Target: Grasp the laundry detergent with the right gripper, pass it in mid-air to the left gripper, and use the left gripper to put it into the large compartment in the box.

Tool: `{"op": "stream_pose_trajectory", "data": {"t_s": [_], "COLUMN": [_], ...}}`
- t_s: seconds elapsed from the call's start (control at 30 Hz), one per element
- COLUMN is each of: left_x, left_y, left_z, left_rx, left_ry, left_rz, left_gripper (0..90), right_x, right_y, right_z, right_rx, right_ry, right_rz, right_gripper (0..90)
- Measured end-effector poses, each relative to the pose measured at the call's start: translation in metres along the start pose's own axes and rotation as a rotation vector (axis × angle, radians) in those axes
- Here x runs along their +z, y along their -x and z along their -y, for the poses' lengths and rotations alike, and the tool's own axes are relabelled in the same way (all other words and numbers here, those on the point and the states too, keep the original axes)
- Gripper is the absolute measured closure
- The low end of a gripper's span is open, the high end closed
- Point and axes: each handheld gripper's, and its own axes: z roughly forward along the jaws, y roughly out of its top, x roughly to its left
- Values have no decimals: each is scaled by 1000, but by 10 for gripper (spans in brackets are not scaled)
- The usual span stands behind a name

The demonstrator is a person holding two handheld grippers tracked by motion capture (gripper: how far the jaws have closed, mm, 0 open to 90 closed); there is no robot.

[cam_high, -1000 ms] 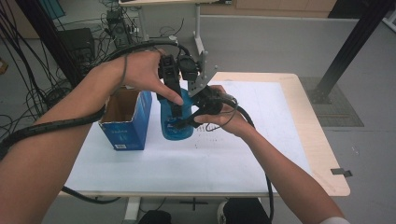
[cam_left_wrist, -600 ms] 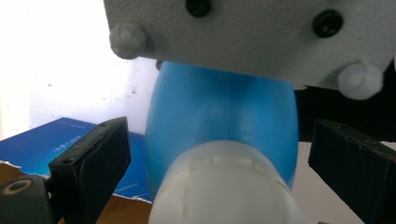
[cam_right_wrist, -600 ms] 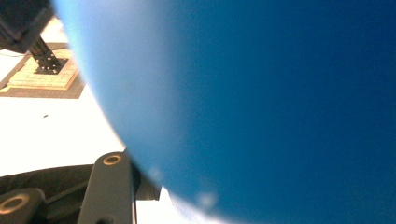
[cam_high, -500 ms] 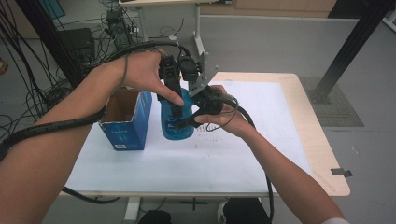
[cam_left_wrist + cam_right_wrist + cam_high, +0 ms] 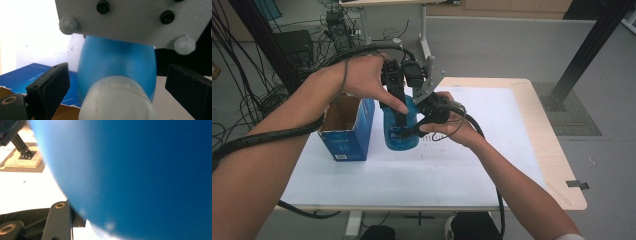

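White table, open cardboard box beside upright blue bottle, white cap

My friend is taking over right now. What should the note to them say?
Left gripper: jaws open, one on each side of the white cap of the blue plastic bottle, not pinching it.
Right gripper: pressed against the bottle's side; open or shut cannot be told.
The bottle stands upright on the white table, right of the open blue cardboard box.
Done: bottle steadied.
Left: probably close on the cap; cap is not off yet.
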Motion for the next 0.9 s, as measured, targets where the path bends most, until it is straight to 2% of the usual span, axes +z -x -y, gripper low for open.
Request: {"op": "stream_pose_trajectory", "data": {"t_s": [0.9], "left_x": [-1], "left_y": [2], "left_z": [1], "left_rx": [-1], "left_ry": [-3], "left_rz": [-3], "left_gripper": [66], "right_x": [1], "right_y": [-1], "right_z": [0], "right_rx": [-3], "right_ry": [5], "right_rz": [0], "right_gripper": [428]}}
